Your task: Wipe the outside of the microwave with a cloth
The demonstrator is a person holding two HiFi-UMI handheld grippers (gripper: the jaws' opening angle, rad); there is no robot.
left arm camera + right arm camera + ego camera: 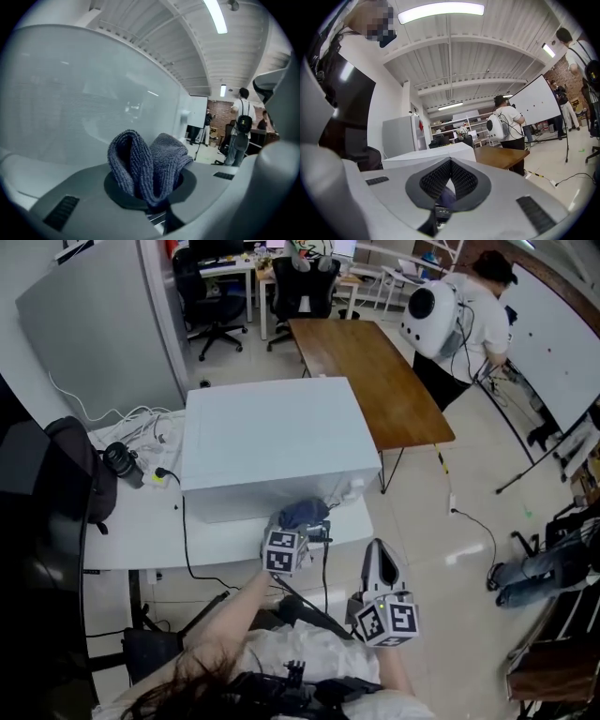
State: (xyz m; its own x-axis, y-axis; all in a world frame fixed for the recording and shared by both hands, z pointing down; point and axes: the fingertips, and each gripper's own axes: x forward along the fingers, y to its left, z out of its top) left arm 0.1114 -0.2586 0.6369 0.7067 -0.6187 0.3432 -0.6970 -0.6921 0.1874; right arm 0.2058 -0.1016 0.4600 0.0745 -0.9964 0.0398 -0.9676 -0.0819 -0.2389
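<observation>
My left gripper (151, 194) pinched the bunched grey-blue knitted cloth (140, 159) beside the boxy white microwave (272, 442); dragging might have tugged it free. My right gripper (449, 180) sat pressed together, empty.

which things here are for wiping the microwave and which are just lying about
For the job: white box-shaped microwave, blue-grey knitted cloth, left hand-held gripper clamping it.
Lying about: black camera, white cables, long brown wooden table, black office chair; right hand-held gripper shut, empty.

Boxy white microwave (272, 442) stands upright, bunched blue-grey knit cloth (302, 515) just beside its front
</observation>
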